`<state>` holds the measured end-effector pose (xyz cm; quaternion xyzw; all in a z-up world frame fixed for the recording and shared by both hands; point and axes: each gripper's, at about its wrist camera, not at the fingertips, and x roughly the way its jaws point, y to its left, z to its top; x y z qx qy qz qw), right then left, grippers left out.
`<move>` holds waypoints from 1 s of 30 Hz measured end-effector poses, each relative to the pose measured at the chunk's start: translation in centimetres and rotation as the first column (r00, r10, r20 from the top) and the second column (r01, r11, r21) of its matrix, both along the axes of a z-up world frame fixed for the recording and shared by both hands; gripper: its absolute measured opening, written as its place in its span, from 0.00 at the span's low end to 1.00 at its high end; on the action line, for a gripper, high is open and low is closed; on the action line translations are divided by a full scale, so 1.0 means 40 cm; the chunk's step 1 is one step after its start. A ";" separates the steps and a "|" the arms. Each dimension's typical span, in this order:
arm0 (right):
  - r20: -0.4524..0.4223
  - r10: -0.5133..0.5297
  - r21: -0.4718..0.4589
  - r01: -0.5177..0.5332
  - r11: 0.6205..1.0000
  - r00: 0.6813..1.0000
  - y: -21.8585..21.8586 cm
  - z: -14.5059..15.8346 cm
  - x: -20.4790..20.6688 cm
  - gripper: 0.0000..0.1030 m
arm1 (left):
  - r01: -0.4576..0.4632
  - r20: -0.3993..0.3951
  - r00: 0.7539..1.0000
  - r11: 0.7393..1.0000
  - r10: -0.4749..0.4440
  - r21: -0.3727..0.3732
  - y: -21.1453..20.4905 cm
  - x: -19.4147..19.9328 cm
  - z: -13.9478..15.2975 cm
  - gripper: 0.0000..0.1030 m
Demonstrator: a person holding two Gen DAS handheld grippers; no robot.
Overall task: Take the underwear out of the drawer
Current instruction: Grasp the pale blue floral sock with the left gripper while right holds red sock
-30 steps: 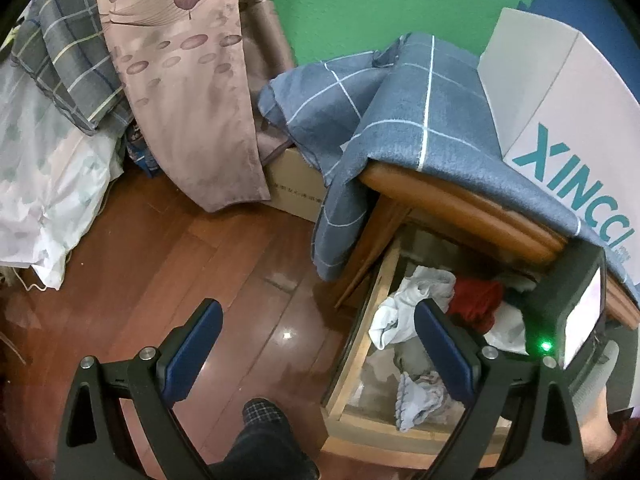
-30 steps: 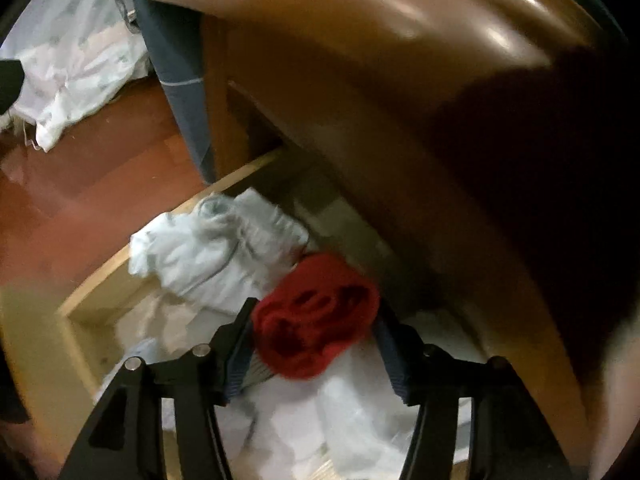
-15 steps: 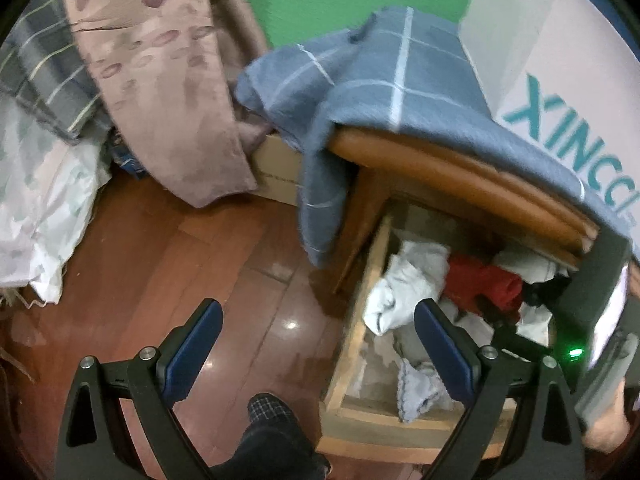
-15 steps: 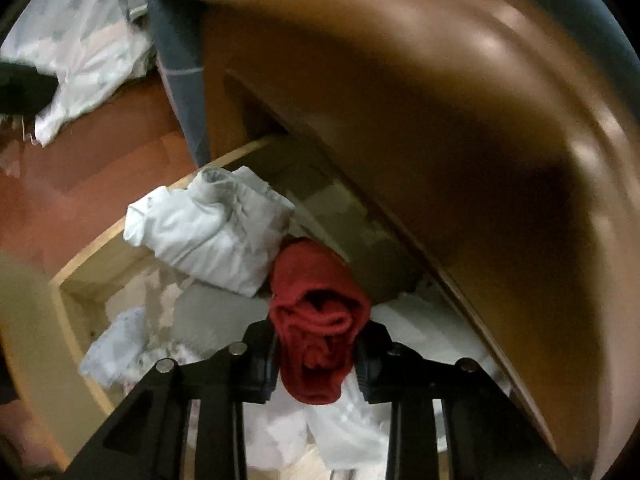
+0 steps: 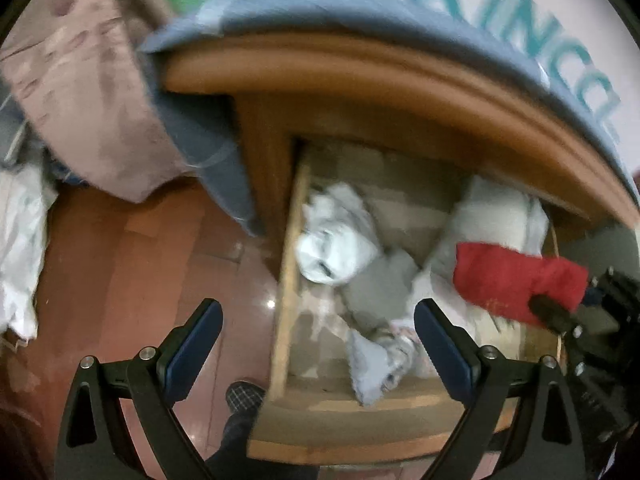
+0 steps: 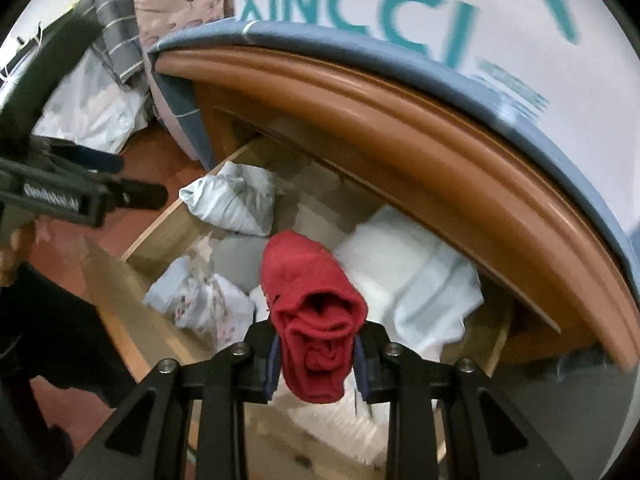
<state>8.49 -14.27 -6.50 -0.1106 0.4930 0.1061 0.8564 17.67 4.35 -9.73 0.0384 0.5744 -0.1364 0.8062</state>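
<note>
Under the blue plaid cloth (image 6: 400,60) a brown wooden nightstand (image 5: 360,76) has its drawer (image 5: 286,280) pulled out, light wood walls, loose laundry inside. White box with teal XINCCI lettering (image 6: 360,4) sits on the cloth; right wrist view reads the letters plainly, left wrist view only catches them blurred at the top edge. Left view alone shows the beige patterned fabric (image 5: 80,100) hanging at left, red-brown floorboards (image 5: 120,260) and a checked slipper (image 5: 244,396) at the drawer's front. Inside the drawer: white folded garment (image 6: 404,276) at right, pale grey-white bundle (image 6: 236,200) at the far left corner, floral print piece (image 6: 208,308) near the front. Red underwear (image 6: 316,320) is clamped in the right gripper (image 6: 316,360), jaws nearly closed and just drawn in tight on it, the cloth bunched between the blue pads, lifted above the white garment. Left view shows that same red piece side-on at right (image 5: 516,280). Left gripper (image 5: 316,344) is spread wide, nothing between the pads, hovering over the drawer's left wall and floor.
</note>
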 end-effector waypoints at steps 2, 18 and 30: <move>-0.013 -0.017 0.019 0.017 1.000 1.000 -0.024 0.010 -0.012 0.27 | 0.064 -0.023 0.998 0.998 -0.064 0.003 -0.032 -0.011 -0.011 0.93; -0.234 0.054 -0.066 -0.072 0.995 0.971 0.001 -0.132 0.084 0.38 | 0.213 -0.092 0.975 0.972 -0.204 0.101 -0.098 -0.037 -0.067 0.93; -0.186 0.043 -0.026 -0.049 0.998 0.982 -0.013 -0.112 0.053 0.31 | 0.358 -0.240 0.918 0.919 -0.315 0.164 -0.176 -0.043 -0.170 0.93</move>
